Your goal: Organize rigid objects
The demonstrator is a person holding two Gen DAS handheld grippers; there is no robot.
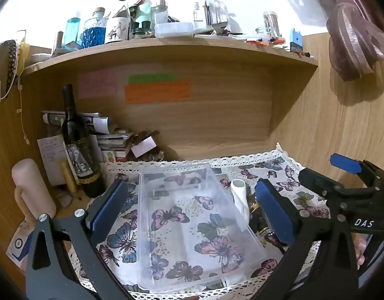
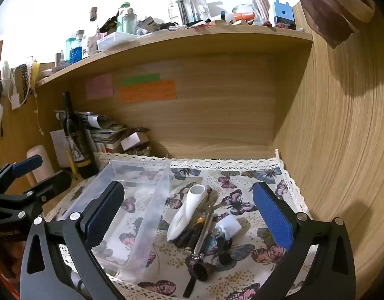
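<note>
Both grippers hover above the bin [image 1: 192, 225], a clear plastic box lying on the butterfly cloth [image 2: 242, 175]. The bin holds nothing that shows; the cloth pattern reads straight through its floor.

Left gripper [image 1: 192, 207]: fingers spread wide, straddling the bin's width, holding nothing. Right gripper [image 2: 189, 215]: fingers spread wide, holding nothing, centred over the pile just right of the bin.

Pile, all right of the bin on the cloth:
- white handle [image 2: 186, 212], nearest the bin wall, long axis running roughly parallel to it.
- dark pen [image 2: 194, 232] and metal rod [image 2: 204, 227], tucked against the white handle's right side, touching or overlapping each other.
- white plug [image 2: 228, 227], right of the rod, just beside it.
- small dark pieces [image 2: 199, 270] at the pile's near end; too blurred to identify.

Judgement: step in hand is the first pick from pile to bin. The white handle is the best candidate: it lies on top, is the largest piece, and is closest to the bin. Close across its narrow width near mid-length so it does not swing. Its shell looks smooth and rounded, so it may slip; grip squarely. Lift straight up before crossing the bin wall, otherwise the pen and rod may drag along. The left gripper could steady the bin, which looks light and may slide on the cloth.
</note>
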